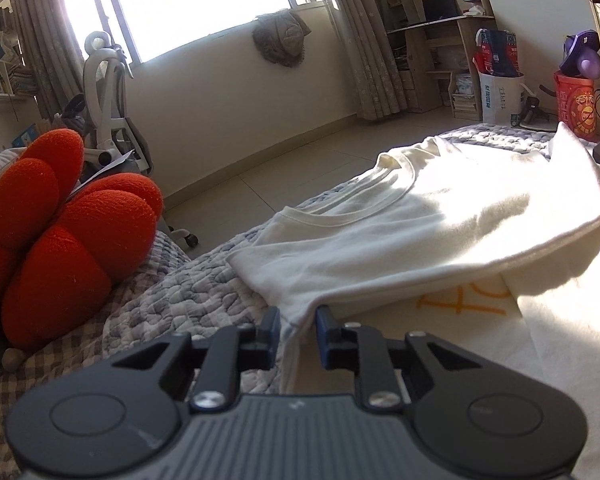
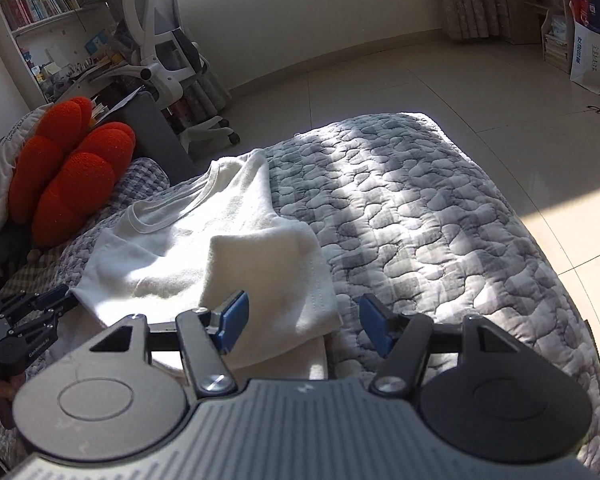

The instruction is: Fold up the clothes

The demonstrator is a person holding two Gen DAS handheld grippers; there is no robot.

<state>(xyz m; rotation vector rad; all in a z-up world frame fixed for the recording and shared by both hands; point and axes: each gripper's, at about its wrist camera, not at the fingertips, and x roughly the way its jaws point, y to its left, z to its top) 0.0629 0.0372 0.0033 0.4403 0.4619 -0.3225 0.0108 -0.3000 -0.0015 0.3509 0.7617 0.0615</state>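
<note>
Quilted bed (image 2: 420,208): white shirt (image 2: 204,248), red cushion (image 2: 68,172).

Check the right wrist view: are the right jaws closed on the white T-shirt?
No. The right gripper has its jaws spread wide, with the white T-shirt edge lying loose between them.

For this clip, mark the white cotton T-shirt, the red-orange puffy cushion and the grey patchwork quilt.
White cotton T-shirt (image 2: 188,248), right wrist view: chest fabric below the collar.
Red-orange puffy cushion (image 1: 72,240), left wrist view: middle lobe.
Grey patchwork quilt (image 2: 420,220), right wrist view: bare sunlit top surface.
</note>
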